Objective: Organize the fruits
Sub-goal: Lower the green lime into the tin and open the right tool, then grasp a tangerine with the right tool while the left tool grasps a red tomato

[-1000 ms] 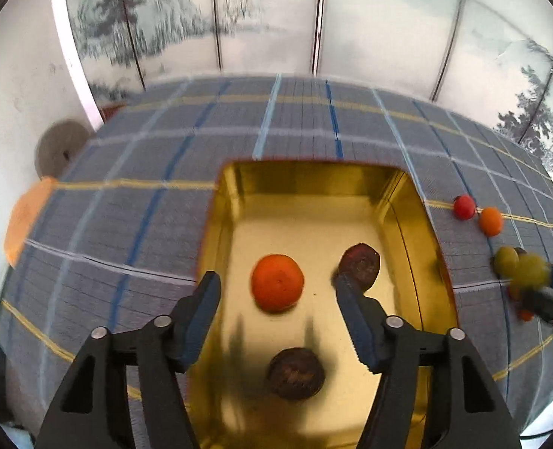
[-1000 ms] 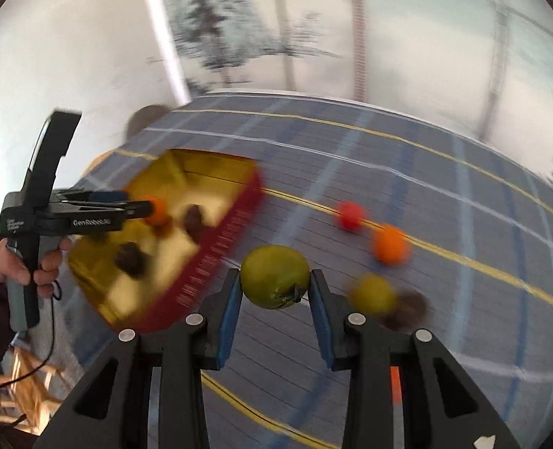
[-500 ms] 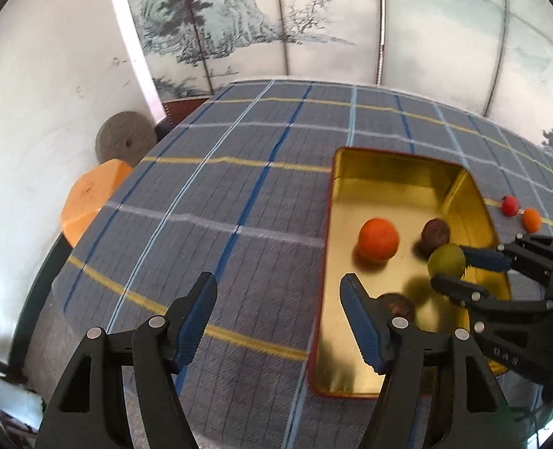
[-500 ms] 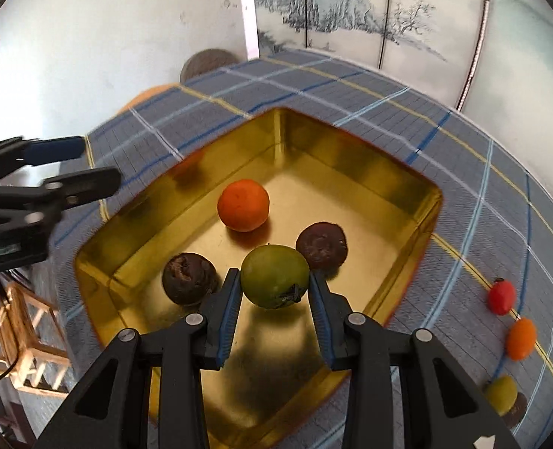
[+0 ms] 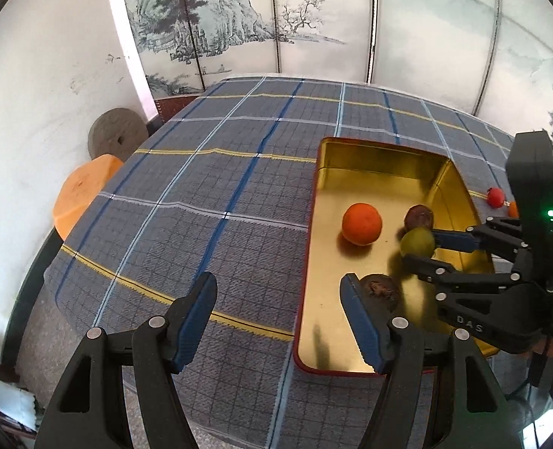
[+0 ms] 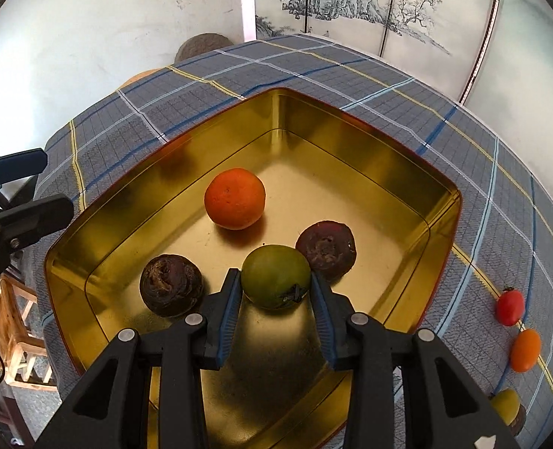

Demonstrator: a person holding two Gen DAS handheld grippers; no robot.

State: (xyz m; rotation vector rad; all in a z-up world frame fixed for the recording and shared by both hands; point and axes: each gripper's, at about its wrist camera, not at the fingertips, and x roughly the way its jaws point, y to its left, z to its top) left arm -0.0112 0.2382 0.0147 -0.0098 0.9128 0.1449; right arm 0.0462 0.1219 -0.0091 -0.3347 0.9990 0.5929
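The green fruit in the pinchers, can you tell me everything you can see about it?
The green fruit is round, smooth and yellowish green, with a small dark dried stem bit on its near side. It sits between the blue pads of the right gripper, whose jaws are just opening, low over the gold tin. A wrinkly dark fruit is right beside it; whether they touch is unclear.

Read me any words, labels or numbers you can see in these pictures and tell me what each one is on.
"DAS": pale raised letters on the black body of the right tongs, seen in the left wrist view.
No other text is visible: none on the gold tin, the fruits, the plaid tablecloth or the painted screen.
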